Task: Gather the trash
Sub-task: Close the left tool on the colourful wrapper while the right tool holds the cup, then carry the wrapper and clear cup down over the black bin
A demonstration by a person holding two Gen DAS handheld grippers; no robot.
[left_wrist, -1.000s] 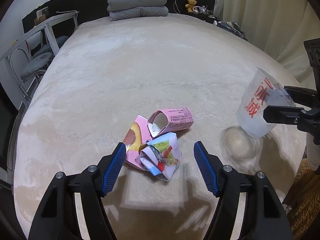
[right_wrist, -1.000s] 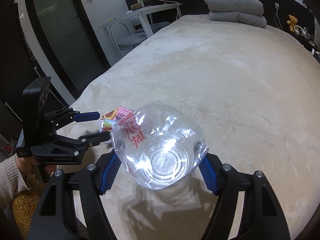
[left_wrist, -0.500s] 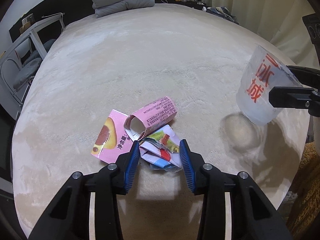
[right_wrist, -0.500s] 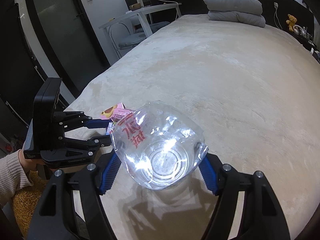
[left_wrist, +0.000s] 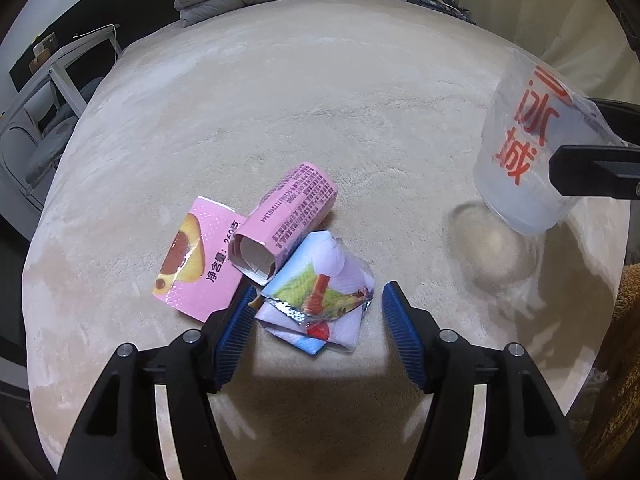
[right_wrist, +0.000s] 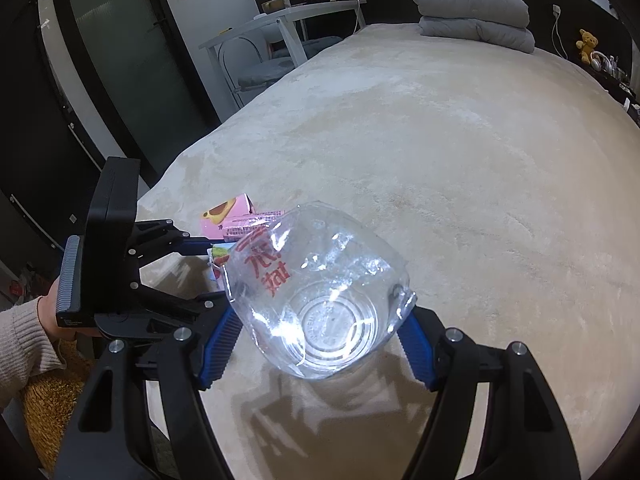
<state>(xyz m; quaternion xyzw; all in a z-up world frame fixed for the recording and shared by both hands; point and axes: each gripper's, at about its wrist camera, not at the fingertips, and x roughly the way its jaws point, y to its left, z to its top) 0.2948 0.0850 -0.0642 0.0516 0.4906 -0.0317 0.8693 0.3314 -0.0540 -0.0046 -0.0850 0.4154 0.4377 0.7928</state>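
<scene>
Jaws of left gripper [left_wrist: 316, 312] apart around crumpled wrapper [left_wrist: 320, 300], contact unclear; right gripper [right_wrist: 320, 332] clamping clear cup [right_wrist: 320, 296].

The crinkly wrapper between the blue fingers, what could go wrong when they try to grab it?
1. The left gripper is open around the folded wrapper, but its left finger sits right by the flat pink carton. Closing might pinch or drag that carton too.
2. The wrapper lies flat on the soft bed cover, so the fingers might slide over it.
3. The right gripper squeezes a thin, dented plastic cup, held tilted. It might slip.
</scene>
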